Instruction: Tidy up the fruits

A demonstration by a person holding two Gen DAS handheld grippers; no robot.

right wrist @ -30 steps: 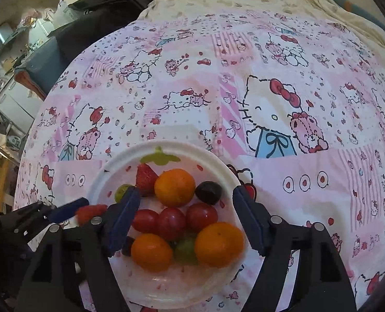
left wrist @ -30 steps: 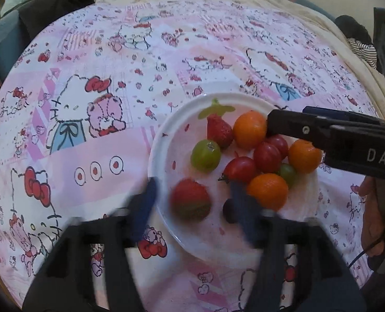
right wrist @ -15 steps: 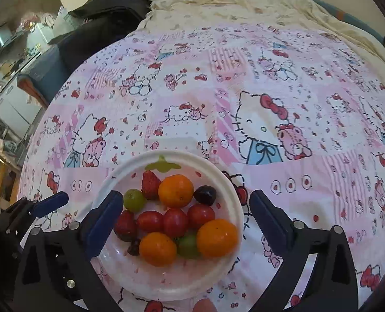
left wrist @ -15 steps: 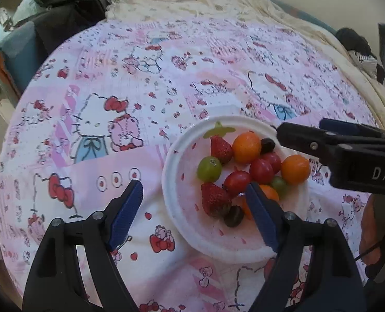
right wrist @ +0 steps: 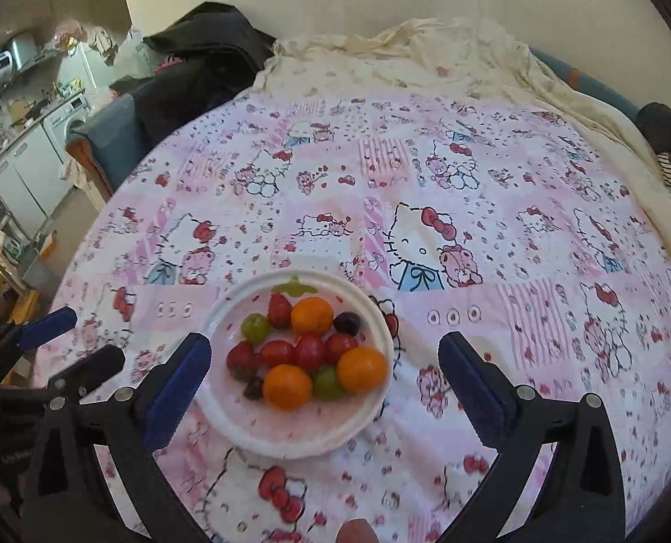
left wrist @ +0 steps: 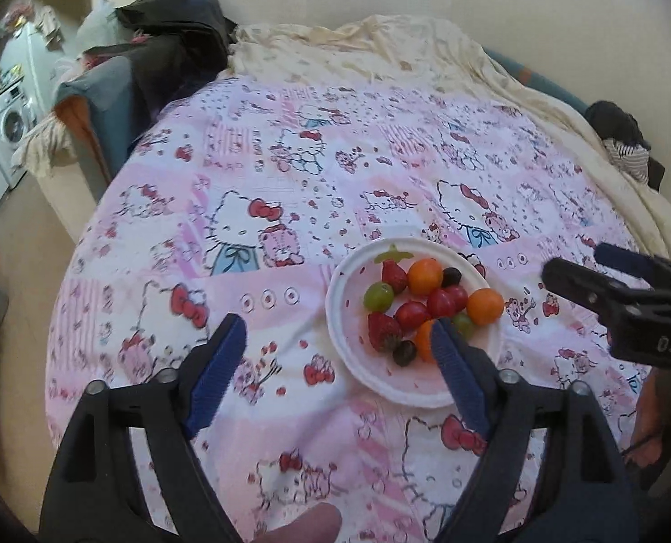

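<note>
A white plate point(left wrist: 342, 316) point(right wrist: 290, 434) on the pink Hello Kitty cloth holds several fruits: oranges point(left wrist: 424, 276) point(right wrist: 287, 386), strawberries point(left wrist: 383, 332) point(right wrist: 279, 310), red tomatoes point(right wrist: 310, 352), green grapes point(left wrist: 378, 295) point(right wrist: 255, 328) and dark grapes point(right wrist: 347, 322). My left gripper point(left wrist: 335, 353) is open and empty, raised above the plate's left side; it also shows in the right wrist view point(right wrist: 70, 339). My right gripper point(right wrist: 319, 371) is open and empty, raised over the plate; it also shows in the left wrist view point(left wrist: 607, 267).
A cream sheet point(right wrist: 426, 59) and dark clothes point(left wrist: 177, 31) lie at the far side of the bed. A striped garment point(left wrist: 630, 154) is at the right. A washing machine point(left wrist: 9, 126) and kitchen units stand beyond the left edge.
My left gripper let go of a strawberry onto the plate, opened and drew back and up. My right gripper also rose away from the plate.
</note>
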